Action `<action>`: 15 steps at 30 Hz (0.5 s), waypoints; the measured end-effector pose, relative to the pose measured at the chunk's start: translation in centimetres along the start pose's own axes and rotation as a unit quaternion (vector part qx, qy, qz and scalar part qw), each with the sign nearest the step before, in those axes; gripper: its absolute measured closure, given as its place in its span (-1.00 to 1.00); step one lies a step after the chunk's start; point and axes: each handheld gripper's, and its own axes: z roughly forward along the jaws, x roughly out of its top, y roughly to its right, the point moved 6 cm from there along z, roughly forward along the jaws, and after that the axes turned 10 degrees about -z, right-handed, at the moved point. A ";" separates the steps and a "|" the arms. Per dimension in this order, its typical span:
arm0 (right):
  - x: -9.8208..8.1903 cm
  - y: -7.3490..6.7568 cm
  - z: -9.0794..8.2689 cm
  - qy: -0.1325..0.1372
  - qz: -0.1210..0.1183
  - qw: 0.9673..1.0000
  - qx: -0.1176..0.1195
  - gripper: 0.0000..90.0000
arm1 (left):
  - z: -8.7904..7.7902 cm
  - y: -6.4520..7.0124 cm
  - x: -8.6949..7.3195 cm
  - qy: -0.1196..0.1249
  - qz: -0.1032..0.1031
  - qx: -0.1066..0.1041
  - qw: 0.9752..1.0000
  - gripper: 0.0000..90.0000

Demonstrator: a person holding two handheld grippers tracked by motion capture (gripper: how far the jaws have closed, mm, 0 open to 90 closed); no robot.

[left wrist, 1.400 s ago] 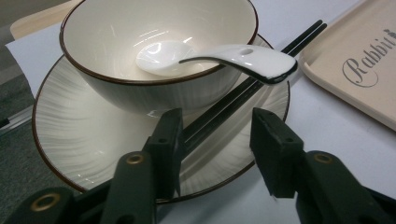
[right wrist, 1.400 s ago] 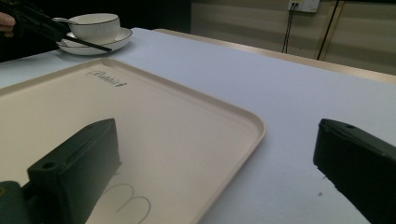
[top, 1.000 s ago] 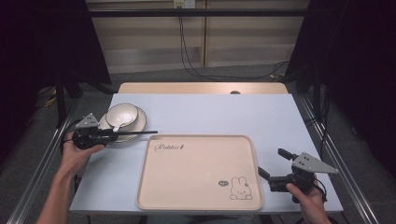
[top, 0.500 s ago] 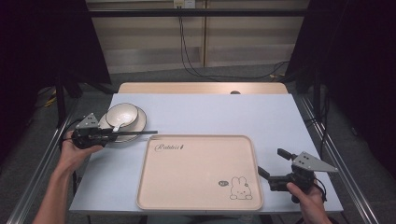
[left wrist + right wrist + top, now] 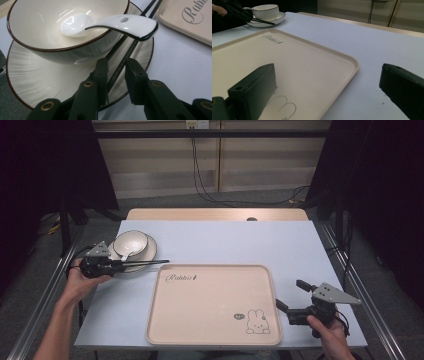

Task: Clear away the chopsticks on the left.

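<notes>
A: Where do we have the chopsticks [image 5: 125,53]?

B: On the plate [image 5: 150,251], just beside the bowl [image 5: 131,243], tips reaching off its rim toward the tray [image 5: 210,320]. Our left gripper [image 5: 117,75] has them between its jaws, which have just been closing; whether the pads press yet, we cannot tell.

A: And the spoon [image 5: 110,23]?

B: It rests in the bowl, handle out over the chopsticks.

A: Our right gripper [image 5: 296,296]?

B: At the tray's right edge, jaws wide apart, grasping nothing, above the surface [image 5: 225,240].
</notes>
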 end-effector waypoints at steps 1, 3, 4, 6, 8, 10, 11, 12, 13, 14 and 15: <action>0.0 0.0 0.0 -0.001 -0.001 1.000 0.001 -0.99 | 0.1 0.0 0.0 0.002 -0.001 0.001 1.000 0.63; 0.0 0.0 0.0 -0.002 -0.001 1.000 0.000 -0.99 | 0.0 0.1 0.1 -0.008 -0.002 -0.004 1.000 0.68; 0.0 0.0 0.0 -0.002 -0.001 1.000 0.000 -0.99 | 0.1 0.2 0.1 -0.005 -0.007 -0.010 1.000 0.72; 0.0 0.0 0.0 -0.001 -0.001 1.000 0.001 -0.99 | 0.0 0.1 0.1 -0.011 -0.002 -0.008 1.000 0.73; -0.1 0.0 0.0 -0.003 0.000 1.000 -0.001 -0.99 | 0.0 0.1 0.1 -0.012 -0.007 -0.013 1.000 0.75; -0.1 0.0 0.0 -0.003 0.001 1.000 0.000 -0.99 | 0.1 0.3 0.2 -0.007 -0.011 -0.018 1.000 0.79; -0.1 0.0 0.0 -0.003 0.002 1.000 0.000 -0.99 | 0.0 0.3 0.2 -0.010 -0.012 -0.023 1.000 0.81; -0.1 0.1 0.0 -0.002 0.004 1.000 0.000 -0.99 | 0.0 0.4 0.3 -0.010 -0.019 -0.026 0.999 0.82; -0.1 0.1 0.0 0.000 0.005 1.000 0.000 -0.99 | 0.0 0.4 0.3 -0.010 -0.019 -0.026 0.999 0.84; -0.1 0.1 0.0 0.001 0.006 1.000 0.000 -0.99 | 0.0 0.4 0.3 -0.009 -0.019 -0.026 0.999 0.84; 0.0 0.1 0.0 0.001 0.007 1.000 -0.002 -0.99 | -0.1 0.5 0.3 -0.015 -0.034 -0.023 0.999 0.84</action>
